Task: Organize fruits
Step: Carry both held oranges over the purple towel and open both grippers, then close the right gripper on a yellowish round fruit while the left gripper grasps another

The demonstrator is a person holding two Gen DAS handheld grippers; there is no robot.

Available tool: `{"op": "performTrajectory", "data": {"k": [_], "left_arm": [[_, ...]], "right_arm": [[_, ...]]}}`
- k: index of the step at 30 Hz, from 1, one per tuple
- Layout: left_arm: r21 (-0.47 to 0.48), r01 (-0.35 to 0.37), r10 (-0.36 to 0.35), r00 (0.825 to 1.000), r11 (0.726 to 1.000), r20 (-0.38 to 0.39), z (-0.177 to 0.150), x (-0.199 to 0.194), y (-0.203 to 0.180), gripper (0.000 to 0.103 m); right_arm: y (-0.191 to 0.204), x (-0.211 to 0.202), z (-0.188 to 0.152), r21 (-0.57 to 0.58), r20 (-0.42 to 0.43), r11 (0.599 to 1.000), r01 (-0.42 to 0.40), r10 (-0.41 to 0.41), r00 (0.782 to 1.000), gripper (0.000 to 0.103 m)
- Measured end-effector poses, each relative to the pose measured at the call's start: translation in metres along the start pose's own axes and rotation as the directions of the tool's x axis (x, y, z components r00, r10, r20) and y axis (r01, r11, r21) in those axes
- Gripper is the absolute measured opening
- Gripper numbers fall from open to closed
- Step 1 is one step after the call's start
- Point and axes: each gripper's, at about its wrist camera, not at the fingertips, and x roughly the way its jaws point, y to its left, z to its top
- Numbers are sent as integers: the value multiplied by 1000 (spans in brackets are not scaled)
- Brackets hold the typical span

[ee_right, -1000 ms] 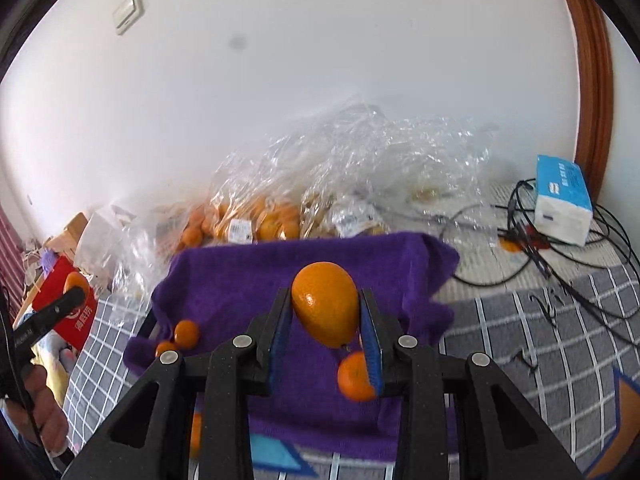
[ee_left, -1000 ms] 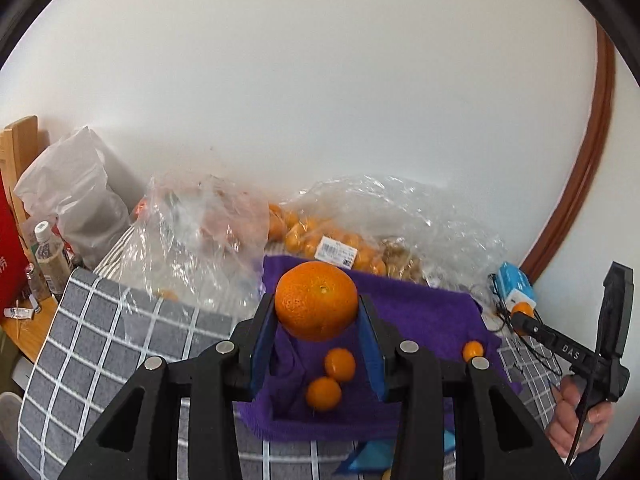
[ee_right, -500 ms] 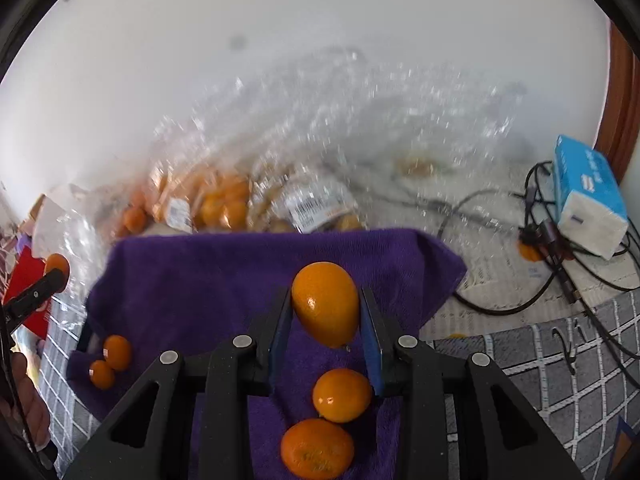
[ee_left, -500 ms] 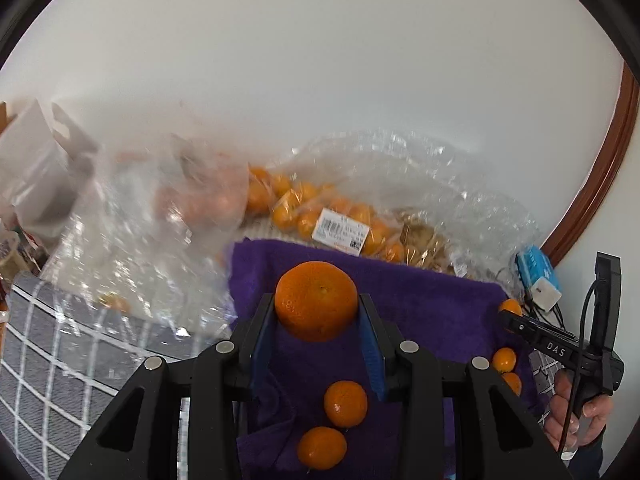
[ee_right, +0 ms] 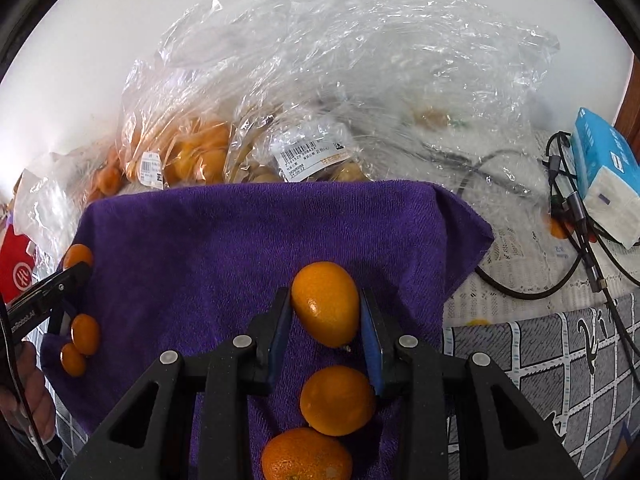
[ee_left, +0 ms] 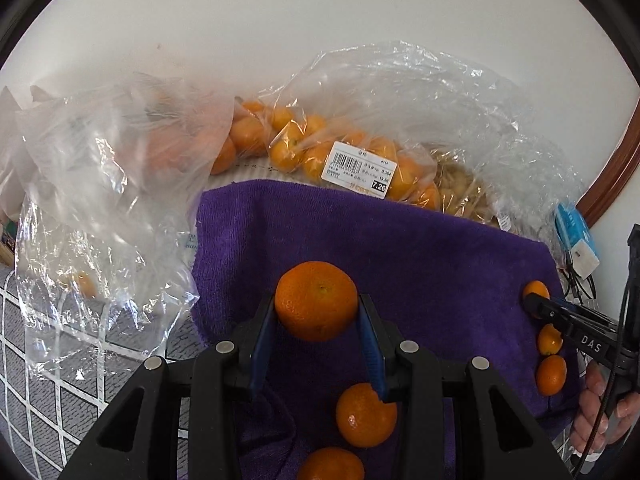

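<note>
Moved forward and lower over the purple towel since a second ago. Left hand-held gripper clenched on a mandarin; right hand-held gripper gripping a kumquat. Best lowered onto bare towel beyond each row, then released gently.

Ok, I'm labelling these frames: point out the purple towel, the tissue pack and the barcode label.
purple towel [ee_right: 248, 248]: right wrist view, bare middle.
tissue pack [ee_right: 606, 184]: right wrist view, blue top face.
barcode label [ee_left: 359, 171]: left wrist view, label centre.
</note>
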Motion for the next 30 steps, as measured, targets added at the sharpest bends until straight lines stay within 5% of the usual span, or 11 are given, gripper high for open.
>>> {"op": "performTrajectory", "data": {"k": [9, 13, 22, 30], "left_arm": [[24, -27, 28, 1000, 999, -11, -3, 3, -4, 38], [58, -81, 80, 997, 995, 22, -3, 4, -12, 49], [23, -61, 58, 990, 998, 127, -18, -70, 0, 56], [11, -41, 39, 989, 999, 144, -79, -114, 18, 56]], "right_arm": [[-5, -54, -15, 2, 83, 1000, -8, 8, 997, 49], [-7, -86, -34, 8, 135, 1000, 16, -17, 991, 49], [11, -131, -78, 17, 224, 999, 34, -37, 974, 49], [43, -136, -127, -26, 201, 1000, 8, -2, 980, 42]]}}
